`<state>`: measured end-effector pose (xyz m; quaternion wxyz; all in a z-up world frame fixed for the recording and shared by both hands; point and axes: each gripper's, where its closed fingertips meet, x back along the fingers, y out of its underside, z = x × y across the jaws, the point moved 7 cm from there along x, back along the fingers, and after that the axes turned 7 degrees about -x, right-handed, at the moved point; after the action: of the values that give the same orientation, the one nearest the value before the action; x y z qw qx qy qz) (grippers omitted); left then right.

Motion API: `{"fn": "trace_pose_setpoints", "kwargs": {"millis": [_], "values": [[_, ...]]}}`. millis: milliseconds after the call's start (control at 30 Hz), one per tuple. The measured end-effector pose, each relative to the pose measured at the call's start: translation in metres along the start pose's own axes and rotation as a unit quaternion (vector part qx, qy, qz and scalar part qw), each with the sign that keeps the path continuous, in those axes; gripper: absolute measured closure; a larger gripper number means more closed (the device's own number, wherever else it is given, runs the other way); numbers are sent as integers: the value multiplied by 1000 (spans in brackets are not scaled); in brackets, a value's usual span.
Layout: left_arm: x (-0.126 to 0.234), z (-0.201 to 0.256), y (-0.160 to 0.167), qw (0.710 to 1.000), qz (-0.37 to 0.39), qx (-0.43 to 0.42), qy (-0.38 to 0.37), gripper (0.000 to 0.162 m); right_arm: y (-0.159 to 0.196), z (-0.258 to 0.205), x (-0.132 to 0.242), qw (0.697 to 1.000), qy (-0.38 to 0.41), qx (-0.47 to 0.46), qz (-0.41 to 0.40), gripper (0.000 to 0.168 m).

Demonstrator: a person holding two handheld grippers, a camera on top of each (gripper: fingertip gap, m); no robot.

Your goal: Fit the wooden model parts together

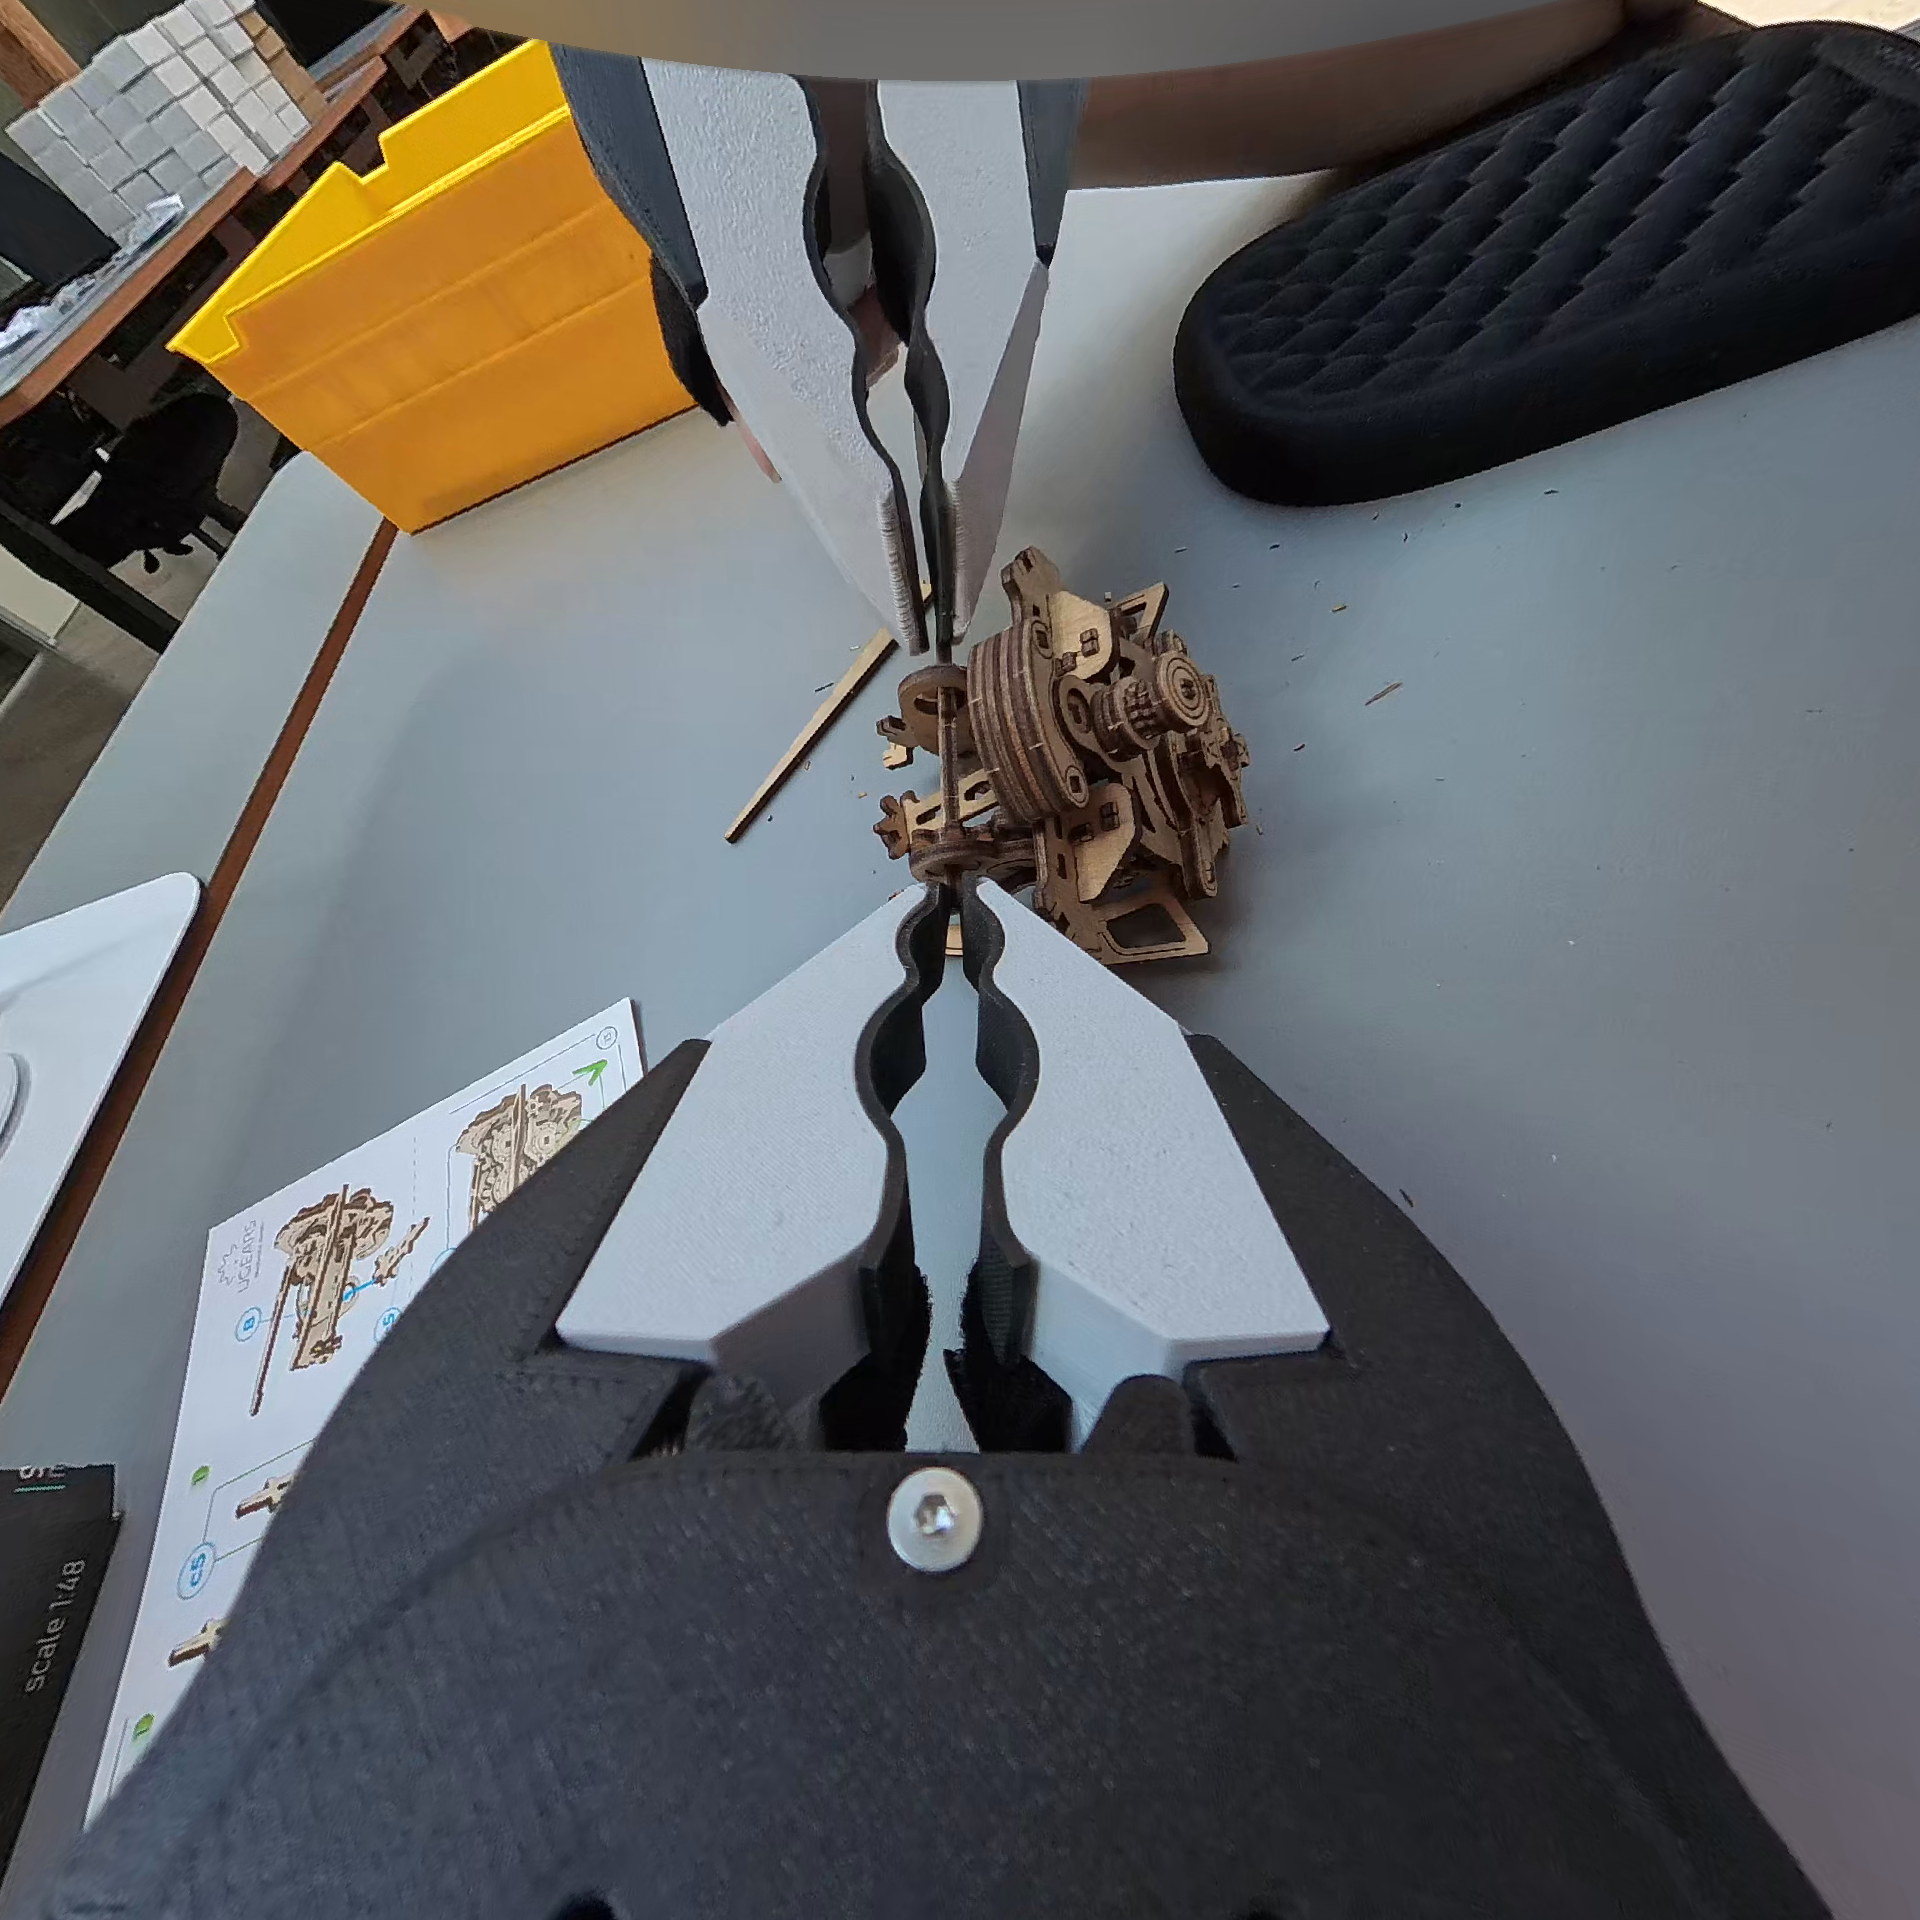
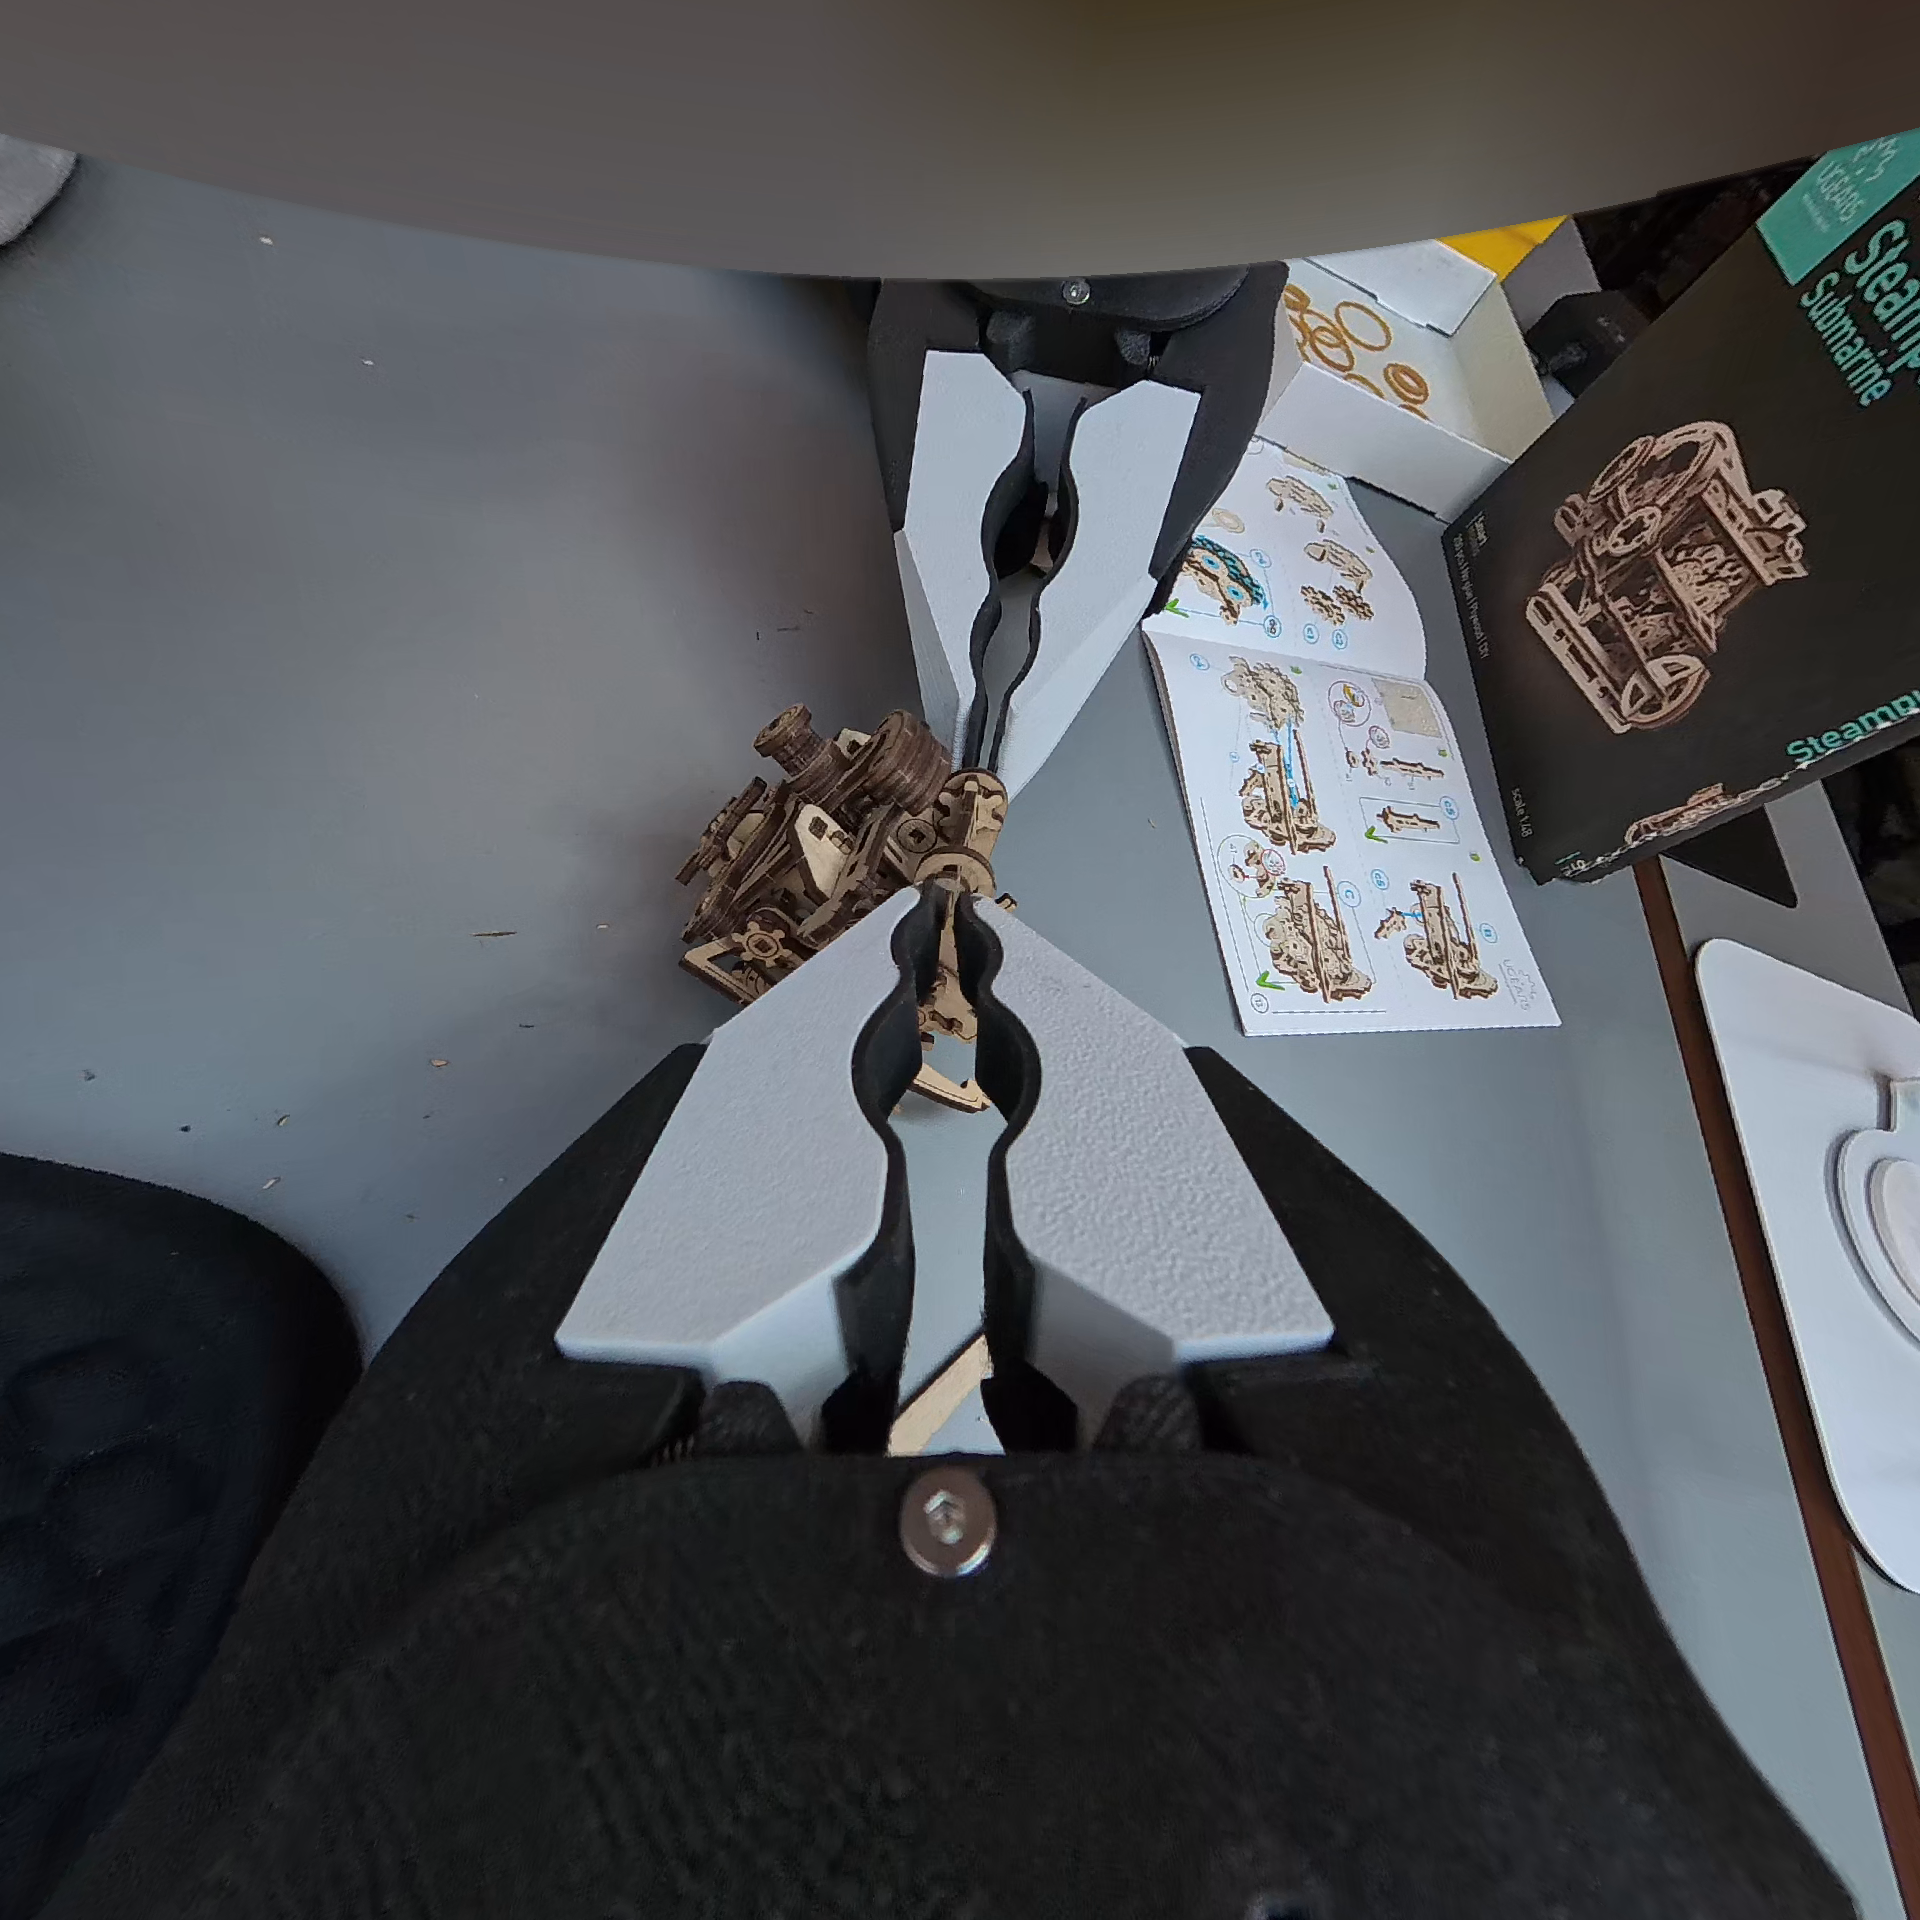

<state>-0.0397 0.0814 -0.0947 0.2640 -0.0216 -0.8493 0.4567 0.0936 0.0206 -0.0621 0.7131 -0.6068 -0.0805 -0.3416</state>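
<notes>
Near the middle of the tabletop (image 1: 1455, 935), the wooden model (image 1: 1081, 758) lies while the left gripper (image 1: 948, 896) and right gripper (image 2: 943, 896) each clench 1 end of its small axle part (image 1: 943, 774), apparently to press it home from opposite sides.

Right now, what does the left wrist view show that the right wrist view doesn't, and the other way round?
Only the left wrist view shows the yellow bin and the loose wooden strip lying on the grey table beside the wooden model.

Only the right wrist view shows the black model box and the white tray of ring parts.

Both show the model, the instruction sheet, the black pad, and the left gripper and right gripper each closed on an end of the model's small axle piece.
</notes>
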Motion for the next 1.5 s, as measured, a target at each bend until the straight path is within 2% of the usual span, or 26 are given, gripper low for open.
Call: {"fn": "trace_pose_setpoints", "kwargs": {"millis": [1067, 1233, 1433, 1500], "values": [[-1, -1, 0, 1000, -1, 4, -6, 162, -1, 1, -2, 1000, 22, 12, -12, 168], [-1, 0, 0, 1000, -2, 0, -10, 162, 0, 3, 1, 1000, 14, -6, 1, 162], [-2, 2, 0, 1000, -10, -13, -10, 161, 6, 1, -6, 999, 7, -8, -33, 167], [-3, 3, 0, 1000, -11, -15, -9, 162, 2, 0, -5, 1000, 15, 8, -18, 168]]}}
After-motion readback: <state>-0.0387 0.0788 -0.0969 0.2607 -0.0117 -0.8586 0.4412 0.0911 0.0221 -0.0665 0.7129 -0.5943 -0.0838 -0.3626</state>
